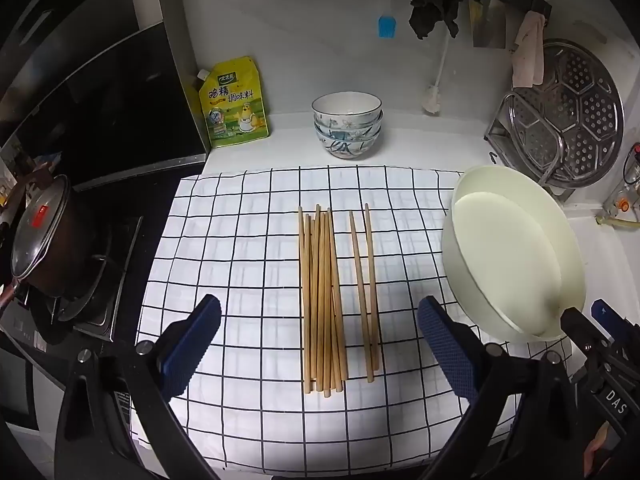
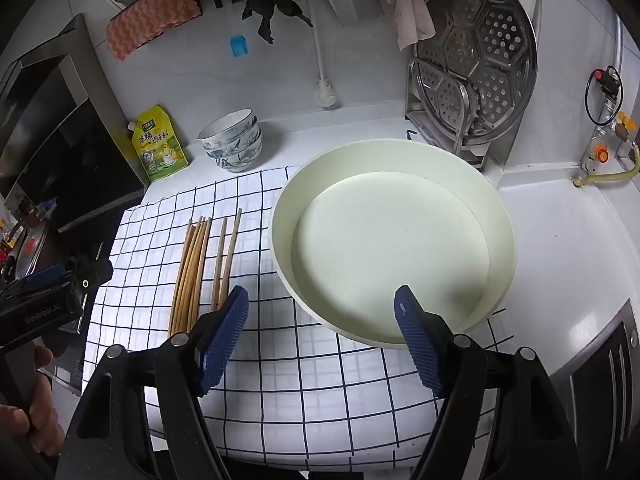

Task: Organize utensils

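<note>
A bundle of several wooden chopsticks (image 1: 322, 300) lies lengthwise on the white checked cloth (image 1: 240, 248), with a separate pair of chopsticks (image 1: 365, 292) just to its right. My left gripper (image 1: 320, 324) hovers above their near ends, open wide, nothing between its blue pads. A pale round tray (image 2: 392, 240) sits on the cloth to the right. My right gripper (image 2: 322, 320) is open over the tray's near rim, empty. In the right wrist view the bundle (image 2: 191, 272) and the pair (image 2: 225, 256) lie left of the tray. The tray (image 1: 516, 256) also shows at right in the left wrist view.
Stacked patterned bowls (image 1: 347, 124) and a yellow seasoning pouch (image 1: 234, 104) stand behind the cloth. A steel steamer rack (image 1: 576, 116) leans at the back right. A lidded pot (image 1: 44, 236) sits on the stove at left. A person's hand (image 2: 36, 412) holds the left gripper.
</note>
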Demonstrator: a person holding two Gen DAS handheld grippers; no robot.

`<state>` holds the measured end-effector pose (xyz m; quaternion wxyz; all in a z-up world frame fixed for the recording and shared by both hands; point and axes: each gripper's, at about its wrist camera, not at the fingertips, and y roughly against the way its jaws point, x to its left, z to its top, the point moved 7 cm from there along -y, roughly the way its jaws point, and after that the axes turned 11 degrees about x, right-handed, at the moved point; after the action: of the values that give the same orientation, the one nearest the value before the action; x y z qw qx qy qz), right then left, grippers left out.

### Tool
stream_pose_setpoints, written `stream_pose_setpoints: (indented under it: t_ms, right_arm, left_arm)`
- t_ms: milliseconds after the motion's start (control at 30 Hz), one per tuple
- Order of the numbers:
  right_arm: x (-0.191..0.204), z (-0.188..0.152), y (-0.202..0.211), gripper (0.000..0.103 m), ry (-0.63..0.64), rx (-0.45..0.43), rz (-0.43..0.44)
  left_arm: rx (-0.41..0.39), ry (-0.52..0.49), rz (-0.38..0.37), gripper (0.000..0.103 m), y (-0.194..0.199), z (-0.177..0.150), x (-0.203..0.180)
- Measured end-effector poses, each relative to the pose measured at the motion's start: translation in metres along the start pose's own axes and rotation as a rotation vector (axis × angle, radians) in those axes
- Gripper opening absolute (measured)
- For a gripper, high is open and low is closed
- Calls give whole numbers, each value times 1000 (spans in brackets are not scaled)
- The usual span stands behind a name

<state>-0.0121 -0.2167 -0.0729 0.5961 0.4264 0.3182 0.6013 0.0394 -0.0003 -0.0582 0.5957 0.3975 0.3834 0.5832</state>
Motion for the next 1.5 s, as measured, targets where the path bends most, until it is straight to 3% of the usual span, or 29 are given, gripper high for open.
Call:
stream_pose_setpoints:
  t_ms: [1500]
  right_arm:
    - [2, 2, 1, 72, -2, -9, 3]
  left_arm:
    - [-24, -2, 6, 97, 7, 4, 5]
